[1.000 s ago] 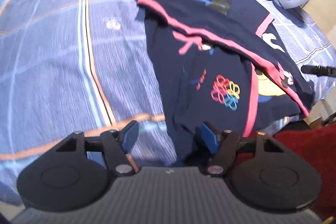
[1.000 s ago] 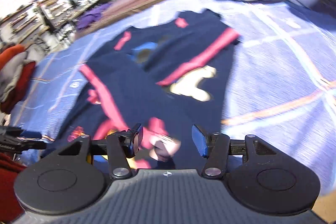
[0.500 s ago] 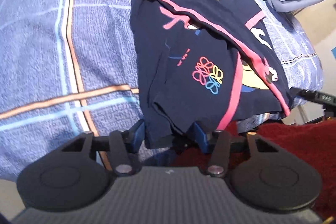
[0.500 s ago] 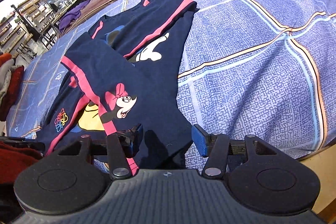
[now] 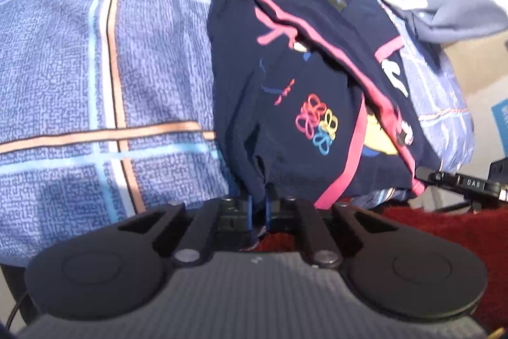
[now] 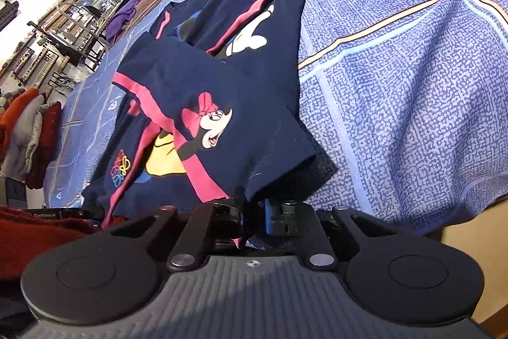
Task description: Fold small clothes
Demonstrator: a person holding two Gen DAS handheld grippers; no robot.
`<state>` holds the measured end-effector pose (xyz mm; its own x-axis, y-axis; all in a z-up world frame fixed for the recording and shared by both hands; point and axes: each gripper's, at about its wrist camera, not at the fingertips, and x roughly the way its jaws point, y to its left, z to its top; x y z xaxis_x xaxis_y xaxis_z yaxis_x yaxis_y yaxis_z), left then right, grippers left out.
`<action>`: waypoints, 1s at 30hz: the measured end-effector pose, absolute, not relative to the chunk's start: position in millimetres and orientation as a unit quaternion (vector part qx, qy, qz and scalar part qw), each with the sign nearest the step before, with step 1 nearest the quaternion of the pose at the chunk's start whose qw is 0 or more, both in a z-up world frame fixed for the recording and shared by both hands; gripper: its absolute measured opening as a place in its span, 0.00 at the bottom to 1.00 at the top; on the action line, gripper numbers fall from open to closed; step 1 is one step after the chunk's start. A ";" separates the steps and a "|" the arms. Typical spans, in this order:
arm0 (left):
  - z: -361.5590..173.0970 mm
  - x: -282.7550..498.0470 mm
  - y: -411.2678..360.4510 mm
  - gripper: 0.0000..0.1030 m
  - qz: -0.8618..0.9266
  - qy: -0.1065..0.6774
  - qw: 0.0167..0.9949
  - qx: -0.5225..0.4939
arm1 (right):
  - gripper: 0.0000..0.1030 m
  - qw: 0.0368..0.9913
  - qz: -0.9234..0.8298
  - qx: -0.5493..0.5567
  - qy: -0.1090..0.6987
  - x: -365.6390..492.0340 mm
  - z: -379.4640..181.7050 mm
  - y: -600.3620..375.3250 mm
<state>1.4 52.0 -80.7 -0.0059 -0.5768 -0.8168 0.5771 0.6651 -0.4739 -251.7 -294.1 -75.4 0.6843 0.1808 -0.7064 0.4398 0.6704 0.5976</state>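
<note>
both grippers' jaws pinch the navy shirt (image 5: pixel 285 104) hem (right still closing).

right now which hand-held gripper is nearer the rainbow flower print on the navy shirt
Left. The left hand-held gripper pinches the navy shirt hem just below the flower print; the right hand-held gripper, closing on the hem, sits farther off by the Minnie print.

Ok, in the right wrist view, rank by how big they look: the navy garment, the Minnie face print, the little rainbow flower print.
Largest to smallest:
1. navy garment
2. Minnie face print
3. rainbow flower print
The flower lies about as near as Minnie, so nearness hardly skews it.
</note>
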 end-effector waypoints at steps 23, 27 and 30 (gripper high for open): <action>-21.1 252.7 -141.5 0.05 -0.366 0.493 0.789 -0.008 | 0.18 0.852 -0.082 0.426 0.293 -13.1 -46.9 -464.6; -46.5 278.3 -173.4 0.05 -0.344 0.516 0.784 0.013 | 0.18 0.852 -0.098 0.403 0.319 17.9 -60.6 -475.2; -60.8 282.8 -180.7 0.07 -0.336 0.527 0.781 0.016 | 0.18 0.854 -0.104 0.381 0.339 27.4 -70.2 -473.3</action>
<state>282.8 -180.7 -60.8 0.2199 -0.5076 -0.8331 0.5416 0.7738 -0.3285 27.4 -473.3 -70.2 0.7483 0.0806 -0.6584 0.4364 0.6877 0.5802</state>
